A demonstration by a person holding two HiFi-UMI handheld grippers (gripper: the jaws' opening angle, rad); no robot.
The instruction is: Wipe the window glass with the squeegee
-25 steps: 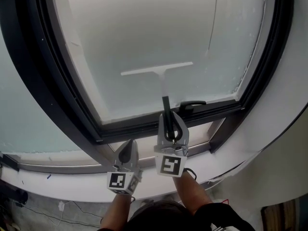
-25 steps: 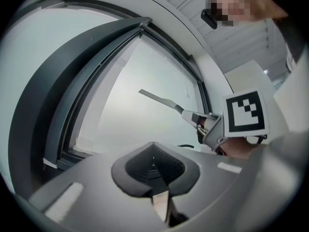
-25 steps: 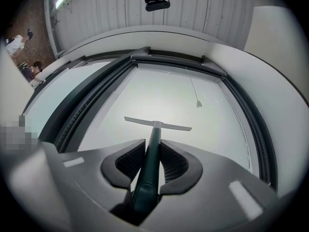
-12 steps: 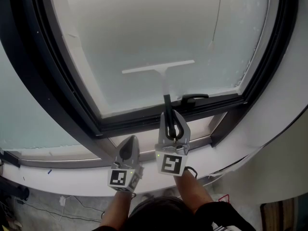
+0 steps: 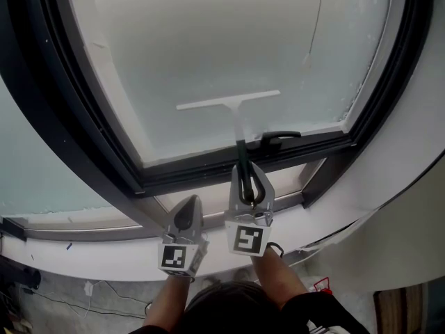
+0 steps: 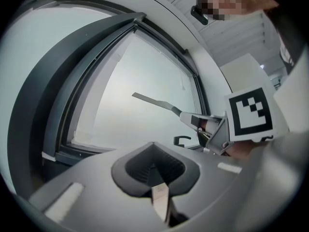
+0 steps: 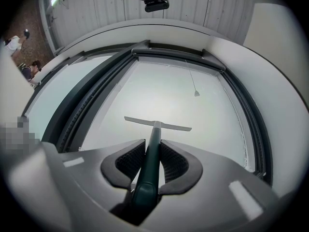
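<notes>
A squeegee (image 5: 229, 103) with a white blade and a dark green handle rests its blade on the frosted window glass (image 5: 208, 54), low on the pane. My right gripper (image 5: 244, 174) is shut on the handle, below the blade. In the right gripper view the squeegee (image 7: 157, 125) runs straight out between the jaws to the window glass (image 7: 169, 95). My left gripper (image 5: 186, 212) hangs shut and empty beside the right one, over the sill. From the left gripper view the squeegee (image 6: 154, 101) crosses the glass, and the left gripper (image 6: 155, 170) holds nothing.
A dark window frame (image 5: 83, 131) surrounds the pane, with a black latch handle (image 5: 279, 138) on its lower bar. A thin cord (image 5: 314, 26) hangs down the glass at the right. The white sill (image 5: 104, 252) curves below. Cables lie on the floor (image 5: 76, 298).
The squeegee and right gripper have slid slightly down the pane. The left gripper stays beside it.
</notes>
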